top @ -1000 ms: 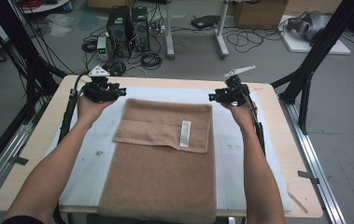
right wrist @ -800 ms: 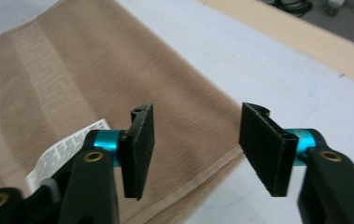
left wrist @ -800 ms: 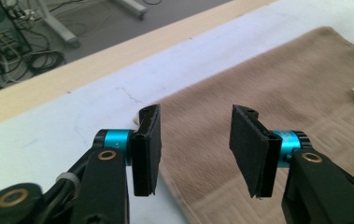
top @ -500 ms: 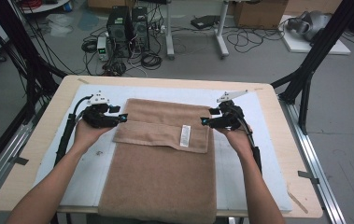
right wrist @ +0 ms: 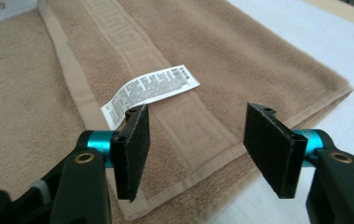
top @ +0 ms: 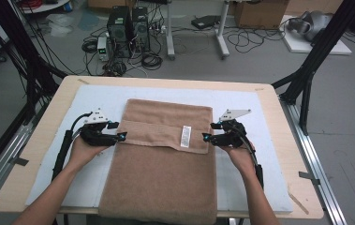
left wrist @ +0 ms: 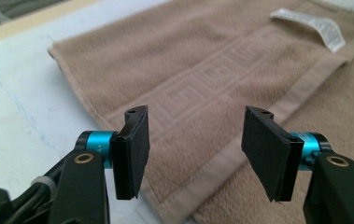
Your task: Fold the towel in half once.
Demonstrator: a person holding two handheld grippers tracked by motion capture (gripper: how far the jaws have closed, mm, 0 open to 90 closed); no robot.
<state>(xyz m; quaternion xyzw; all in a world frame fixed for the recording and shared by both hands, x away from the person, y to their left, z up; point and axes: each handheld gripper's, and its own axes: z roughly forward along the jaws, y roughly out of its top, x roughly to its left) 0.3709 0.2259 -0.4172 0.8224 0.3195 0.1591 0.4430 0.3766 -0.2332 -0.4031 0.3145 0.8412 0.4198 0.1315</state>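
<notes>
A: Start at the left gripper (top: 119,136). What are its jaws doing?

B: It sits left of centre in the high view, held in the person's left hand (top: 85,147), tips at the left edge of the brown towel (top: 166,164). In the left gripper view (left wrist: 193,156) the two black pads stand well apart with nothing pinched between them. The jaws have just been opening. The towel's hemmed corner lies below and beyond the gap, not touched by either pad as far as I can see.

A: And the right gripper (top: 206,136)?

B: Right of centre in the high view, in the right hand (top: 240,157), tips at the towel's right edge. In the right gripper view (right wrist: 195,154) its pads are also spread wide and hold nothing; they have just eased in slightly. The folded corner lies under the gap.

A: Where is the towel overall?

B: In the middle of the frame, on a white mat (top: 100,101) that covers the wooden table (top: 44,126). Its far part is folded back toward the person, making a flap whose edge runs between the two grippers. A white label (top: 185,136) lies on that flap, nearer the right gripper. The near end of the towel hangs over the table's bottom edge.
</notes>
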